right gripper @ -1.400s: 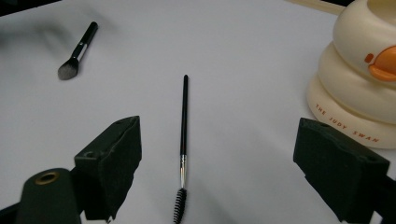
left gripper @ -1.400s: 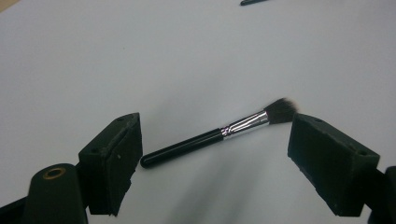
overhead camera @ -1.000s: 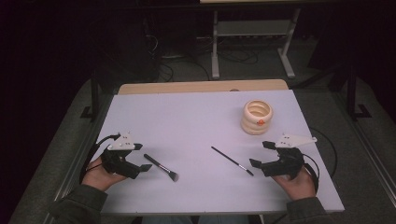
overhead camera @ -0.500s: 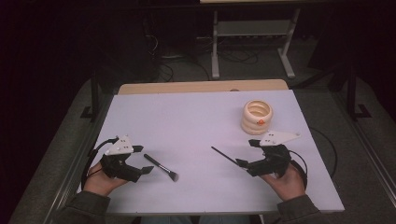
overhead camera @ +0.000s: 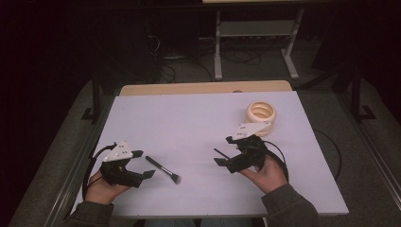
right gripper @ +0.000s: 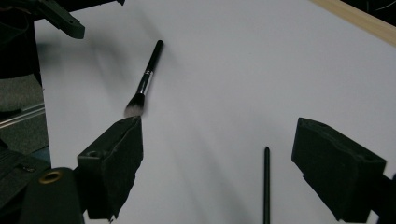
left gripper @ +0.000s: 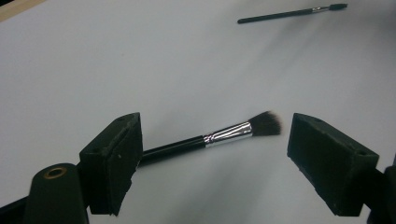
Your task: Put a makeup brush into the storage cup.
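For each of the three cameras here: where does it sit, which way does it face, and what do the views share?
High view: above the person's table edge, looking forward and down; both hands, left gripper and right gripper show.
Left gripper view: rides that gripper, looks between its open jaws at the fluffy brush.
Right gripper view: looks between its open jaws at the thin brush.
Both gripper views share both brushes on the white table.
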The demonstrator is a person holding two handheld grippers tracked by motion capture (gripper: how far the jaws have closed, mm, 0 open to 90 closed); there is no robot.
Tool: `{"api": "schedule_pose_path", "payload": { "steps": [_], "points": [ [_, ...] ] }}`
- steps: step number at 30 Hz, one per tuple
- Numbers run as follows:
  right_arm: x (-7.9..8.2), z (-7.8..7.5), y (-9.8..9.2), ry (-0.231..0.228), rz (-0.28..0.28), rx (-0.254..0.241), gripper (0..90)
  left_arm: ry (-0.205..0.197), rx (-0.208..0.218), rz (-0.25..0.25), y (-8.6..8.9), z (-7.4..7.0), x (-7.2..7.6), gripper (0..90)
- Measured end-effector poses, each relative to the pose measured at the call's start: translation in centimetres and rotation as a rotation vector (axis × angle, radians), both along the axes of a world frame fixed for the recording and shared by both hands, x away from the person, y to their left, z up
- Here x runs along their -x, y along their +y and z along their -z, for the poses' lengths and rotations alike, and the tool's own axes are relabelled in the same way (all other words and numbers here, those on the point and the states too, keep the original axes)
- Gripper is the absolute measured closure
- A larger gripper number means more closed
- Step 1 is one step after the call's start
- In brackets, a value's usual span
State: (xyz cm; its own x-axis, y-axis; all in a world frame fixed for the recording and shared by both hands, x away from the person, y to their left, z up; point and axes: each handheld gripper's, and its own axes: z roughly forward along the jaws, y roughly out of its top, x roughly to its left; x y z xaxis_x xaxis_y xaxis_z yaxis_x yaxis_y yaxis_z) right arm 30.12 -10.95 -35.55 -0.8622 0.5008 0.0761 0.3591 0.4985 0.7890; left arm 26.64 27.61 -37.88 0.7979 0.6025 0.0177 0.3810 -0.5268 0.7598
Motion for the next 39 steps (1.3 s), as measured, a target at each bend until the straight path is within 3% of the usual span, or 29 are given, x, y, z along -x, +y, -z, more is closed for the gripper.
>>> {"api": "schedule_pose_path", "payload": {
  "steps": [8, 16, 17, 22, 27, 35, 39],
  "points": [
    [-1.1, -0.1, 3.7, 0.03, -0.045, 0.038, 18.0, -0.003, 0.023, -0.02, 0.7, 0.1, 0.1, 17.8],
    [-2.1, 0.1, 5.8, 0.064, -0.059, 0.043, 18.7, -0.003, 0.031, -0.03, 1.3, 0.3, 0.1, 17.8],
    [-2.2, 0.0, 6.4, 0.076, -0.066, 0.038, 22.0, -0.002, 0.032, -0.032, 1.5, 0.2, 0.1, 17.8],
    [-2.4, 0.1, 7.9, 0.085, -0.078, 0.062, 21.7, -0.002, 0.031, -0.033, 1.7, 0.3, 0.1, 17.8],
    [-2.6, 0.4, 9.1, 0.077, -0.086, 0.076, 20.9, -0.005, 0.039, -0.033, 1.6, 0.2, 0.2, 17.8],
    [-2.8, 1.7, 12.8, 0.121, -0.091, 0.109, 24.0, 0.009, 0.042, -0.04, 1.7, 0.4, 0.1, 17.8],
    [-2.8, 2.1, 14.0, 0.11, -0.098, 0.13, 27.1, 0.009, 0.046, -0.041, 1.8, 0.3, 0.2, 17.8]
  ]
}}
